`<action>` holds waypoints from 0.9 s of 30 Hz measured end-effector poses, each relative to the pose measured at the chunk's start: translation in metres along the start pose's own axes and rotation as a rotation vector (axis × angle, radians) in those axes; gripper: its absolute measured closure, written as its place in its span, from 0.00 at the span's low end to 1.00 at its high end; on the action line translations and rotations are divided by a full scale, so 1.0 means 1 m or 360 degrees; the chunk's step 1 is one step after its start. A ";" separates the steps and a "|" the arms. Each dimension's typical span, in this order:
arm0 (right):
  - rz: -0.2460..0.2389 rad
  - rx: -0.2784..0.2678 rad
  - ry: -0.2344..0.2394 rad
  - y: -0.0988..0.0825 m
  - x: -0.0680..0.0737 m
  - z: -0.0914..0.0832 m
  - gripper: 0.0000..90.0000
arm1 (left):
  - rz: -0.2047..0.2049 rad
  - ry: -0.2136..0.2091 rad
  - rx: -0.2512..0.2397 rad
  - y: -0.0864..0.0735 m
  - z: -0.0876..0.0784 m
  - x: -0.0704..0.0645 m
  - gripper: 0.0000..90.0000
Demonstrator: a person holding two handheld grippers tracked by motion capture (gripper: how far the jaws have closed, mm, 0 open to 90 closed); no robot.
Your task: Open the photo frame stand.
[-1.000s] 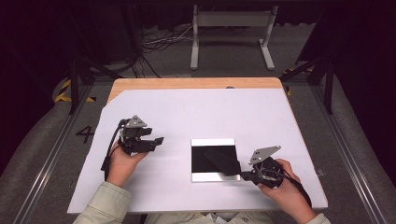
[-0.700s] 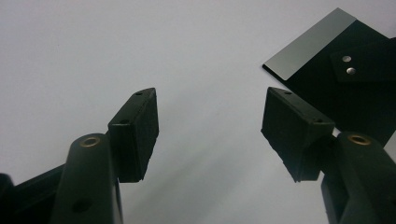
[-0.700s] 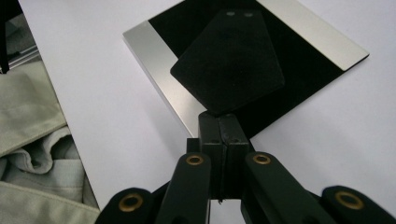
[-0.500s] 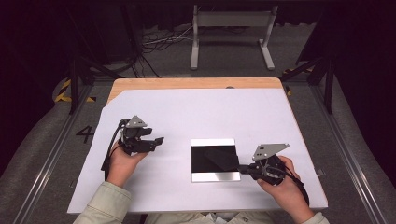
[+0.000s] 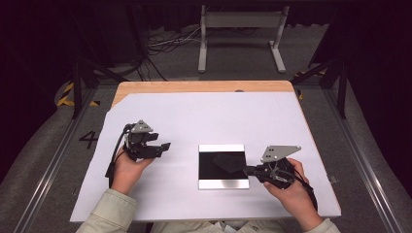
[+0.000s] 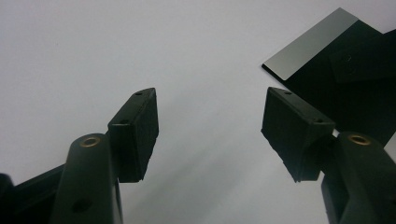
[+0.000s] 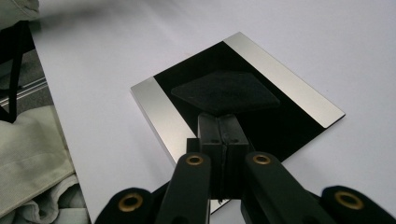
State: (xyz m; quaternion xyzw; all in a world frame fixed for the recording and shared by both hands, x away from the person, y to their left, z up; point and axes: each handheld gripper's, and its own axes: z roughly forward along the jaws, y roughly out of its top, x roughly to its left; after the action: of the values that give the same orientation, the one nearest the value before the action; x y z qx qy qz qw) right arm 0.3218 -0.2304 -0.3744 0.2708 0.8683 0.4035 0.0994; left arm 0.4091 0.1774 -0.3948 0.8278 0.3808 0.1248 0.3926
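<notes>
A black plate point(image 5: 209, 167) with silver strips along two edges lies on the white table sheet, right of the middle. On it rests a small black square pad point(image 5: 227, 161). My right gripper point(image 5: 247, 170) reaches in from the plate's right edge, its jaws pressed together on the pad's near corner. In the right gripper view the pad point(image 7: 226, 91) runs straight into the tips of that gripper point(image 7: 218, 119) over the plate point(image 7: 161, 109). My left gripper point(image 5: 165, 145) rests open on the sheet left of the plate. Nothing lies between its jaws point(image 6: 210, 126), and the plate point(image 6: 313, 46) shows beyond them.
The white sheet point(image 5: 204, 116) covers most of the wooden table point(image 5: 194, 86). A metal stand point(image 5: 240, 34) and cables are on the floor behind. The person's sleeves come in at the near edge.
The right hand has shifted a little at the plate's right edge, and its grey top plate has turned slightly. The left hand has stayed where it was.
</notes>
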 end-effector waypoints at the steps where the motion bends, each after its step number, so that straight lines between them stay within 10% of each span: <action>1: -0.0003 0.0001 0.0001 0.000 0.001 0.001 1.00 | -0.0001 0.0003 0.0000 0.000 0.000 0.000 0.41; 27: 0.0046 0.0036 0.0002 0.000 -0.001 -0.020 0.92 | -0.0007 -0.0005 -0.0008 0.000 -0.001 0.000 0.41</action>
State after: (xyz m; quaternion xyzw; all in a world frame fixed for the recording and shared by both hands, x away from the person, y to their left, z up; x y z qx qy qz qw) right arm 0.3148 -0.2442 -0.3610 0.2842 0.8689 0.3953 0.0899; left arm 0.4086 0.1776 -0.3945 0.8262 0.3817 0.1237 0.3954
